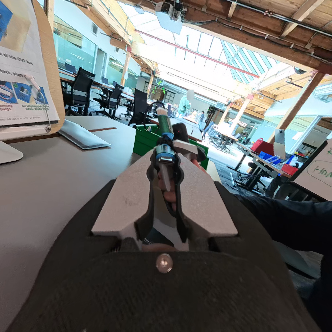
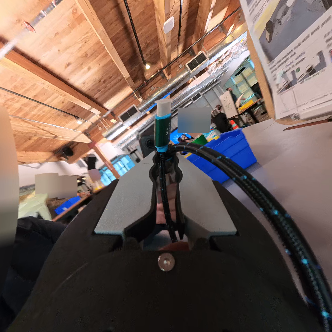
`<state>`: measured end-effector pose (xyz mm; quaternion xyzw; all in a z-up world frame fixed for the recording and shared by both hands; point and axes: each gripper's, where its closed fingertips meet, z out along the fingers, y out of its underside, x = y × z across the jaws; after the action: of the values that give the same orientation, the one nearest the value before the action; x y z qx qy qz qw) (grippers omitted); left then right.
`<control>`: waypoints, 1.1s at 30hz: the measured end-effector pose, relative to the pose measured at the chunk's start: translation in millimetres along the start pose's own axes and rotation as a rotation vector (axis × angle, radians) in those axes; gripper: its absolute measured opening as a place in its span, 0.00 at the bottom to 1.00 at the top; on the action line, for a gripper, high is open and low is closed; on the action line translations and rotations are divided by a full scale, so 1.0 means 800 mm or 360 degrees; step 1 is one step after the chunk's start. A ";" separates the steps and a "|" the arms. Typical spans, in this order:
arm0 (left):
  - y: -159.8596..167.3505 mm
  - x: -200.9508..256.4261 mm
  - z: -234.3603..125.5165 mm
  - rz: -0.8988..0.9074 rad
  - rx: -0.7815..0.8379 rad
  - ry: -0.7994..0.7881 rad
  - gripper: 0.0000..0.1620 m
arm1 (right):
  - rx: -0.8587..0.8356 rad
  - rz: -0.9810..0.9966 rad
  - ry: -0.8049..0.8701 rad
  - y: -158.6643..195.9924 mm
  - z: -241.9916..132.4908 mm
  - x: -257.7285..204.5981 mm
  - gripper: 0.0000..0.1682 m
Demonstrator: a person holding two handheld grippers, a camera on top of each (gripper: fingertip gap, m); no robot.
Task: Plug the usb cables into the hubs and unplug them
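Closest to the lens, the left gripper (image 1: 164, 158) is clenched on a green HDMI plug (image 1: 165, 150), whose metal end points back toward the camera. A second green plug (image 1: 163, 124) with a white cap stands beyond it, above the grey table (image 1: 53, 179) and before a green bin (image 1: 145, 138). The right gripper (image 2: 164, 158) is clamped on the black-and-blue braided cable (image 2: 251, 181), just below its capped green plug (image 2: 161, 131); a blue bin (image 2: 228, 154) is seen behind.

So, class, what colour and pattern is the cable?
Black braid with blue flecks, clearest in the right wrist view.
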<state>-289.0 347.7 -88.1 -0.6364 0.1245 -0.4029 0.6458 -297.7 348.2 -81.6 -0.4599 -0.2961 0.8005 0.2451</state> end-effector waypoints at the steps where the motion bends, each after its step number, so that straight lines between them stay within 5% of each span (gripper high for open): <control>1: 0.005 0.002 0.001 -0.0009 -0.0035 0.0020 0.11 | -0.0011 -0.0065 0.0033 -0.001 -0.001 0.000 0.07; 5: 0.007 -0.007 -0.003 -0.0002 -0.0094 -0.0007 0.10 | -0.0018 -0.0199 0.0241 -0.009 -0.010 0.015 0.06; 10: 0.002 -0.026 -0.033 0.0340 -0.0268 -0.0147 0.09 | 0.0090 -0.0159 0.0486 -0.040 -0.044 0.046 0.07; 13: 0.048 -0.021 -0.041 0.0543 -0.0658 -0.0067 0.09 | 0.0113 -0.0160 0.0555 -0.050 -0.055 0.051 0.07; 19: 0.153 -0.028 -0.050 0.1123 -0.1381 -0.0066 0.25 | -0.0109 -0.0312 0.0769 -0.036 -0.058 0.069 0.07; 25: 0.181 -0.027 -0.044 0.1176 -0.1510 -0.0036 0.33 | -0.0398 -0.0411 0.0959 -0.017 -0.069 0.088 0.07; 33: 0.172 -0.038 -0.037 0.1198 -0.1445 -0.0148 0.40 | -0.0644 -0.0202 0.0826 0.013 -0.075 0.082 0.07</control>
<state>-278.4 328.7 -230.8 -0.7781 0.4733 -0.0242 0.4121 -276.2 399.0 -151.5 -0.6685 -0.4048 0.5647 0.2654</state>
